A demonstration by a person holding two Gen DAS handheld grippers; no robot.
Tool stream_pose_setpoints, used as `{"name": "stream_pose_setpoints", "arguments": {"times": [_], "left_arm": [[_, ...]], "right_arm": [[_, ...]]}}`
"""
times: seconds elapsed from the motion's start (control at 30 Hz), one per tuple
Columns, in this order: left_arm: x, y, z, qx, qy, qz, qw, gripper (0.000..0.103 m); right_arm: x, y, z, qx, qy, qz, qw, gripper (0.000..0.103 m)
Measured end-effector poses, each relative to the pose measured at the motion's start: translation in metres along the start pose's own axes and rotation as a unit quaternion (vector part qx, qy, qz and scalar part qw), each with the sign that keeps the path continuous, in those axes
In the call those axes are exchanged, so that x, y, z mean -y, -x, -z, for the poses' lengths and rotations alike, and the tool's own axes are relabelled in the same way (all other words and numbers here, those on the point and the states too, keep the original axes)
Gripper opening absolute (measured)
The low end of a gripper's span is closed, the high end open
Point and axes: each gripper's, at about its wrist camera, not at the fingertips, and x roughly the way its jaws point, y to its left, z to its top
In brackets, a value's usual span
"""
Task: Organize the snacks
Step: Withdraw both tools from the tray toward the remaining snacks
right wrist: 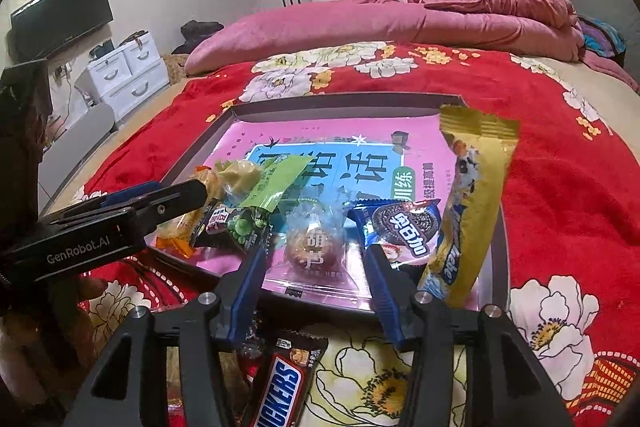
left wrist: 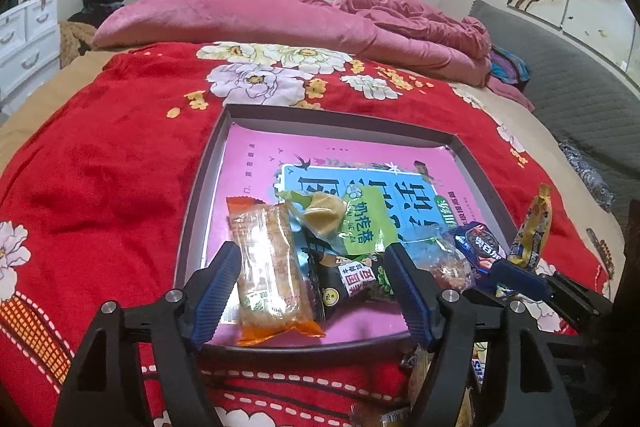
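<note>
**Light, crinkly packets in the tray, both grippers spread and empty**

The left gripper (left wrist: 312,291) stands spread, its blue pads clear of the two packets lying between them: an orange-ended clear packet (left wrist: 269,269) of pale biscuit by the left pad, and a black pea-snack bag (left wrist: 347,277) towards the right pad. Nothing is pinched. At twelve o'clock from the gripper a green-labelled clear bag (left wrist: 340,217) rests on top of the black one. All lie at the near edge of the grey-rimmed tray (left wrist: 200,187) on the red floral blanket (left wrist: 100,167).

The right gripper (right wrist: 318,267) is also spread, with a clear-wrapped round sweet (right wrist: 316,247) between its pads and untouched. At one o'clock lies a blue cookie packet (right wrist: 404,231); at two o'clock a long yellow wafer packet (right wrist: 468,203) leans over the tray's right rim. At six o'clock, outside the tray, a Snickers bar (right wrist: 282,387) lies on the blanket.

These look light and slippery-filmed. The biscuit and wafer are probably brittle, so a gentle squeeze across the narrow width at mid-length seems best; crimped ends would likely slide or tear. The Snickers bar is firmer and should take a grip across its middle. The loose bags will crumple, so pinching the filled part should hold better.
</note>
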Motion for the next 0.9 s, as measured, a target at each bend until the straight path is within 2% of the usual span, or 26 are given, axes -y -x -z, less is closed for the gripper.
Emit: {"name": "stream_pose_setpoints", "arguments": {"times": [0.07,0.33,0.9], "left_arm": [[-0.001,0.001,0.0,-0.001,0.002,0.002,1.0,0.076],[-0.004,0.009,0.001,0.002,0.007,0.003,1.0,0.076],[-0.011,0.025,0.01,-0.005,0.011,0.003,0.9999,0.076]], "right_arm": [[0.0,0.004,0.0,0.008,0.002,0.001,1.0,0.061],[-0.001,0.013,-0.001,0.025,0.008,0.001,1.0,0.065],[-0.001,0.025,0.002,0.033,0.012,0.008,0.999,0.066]]}}
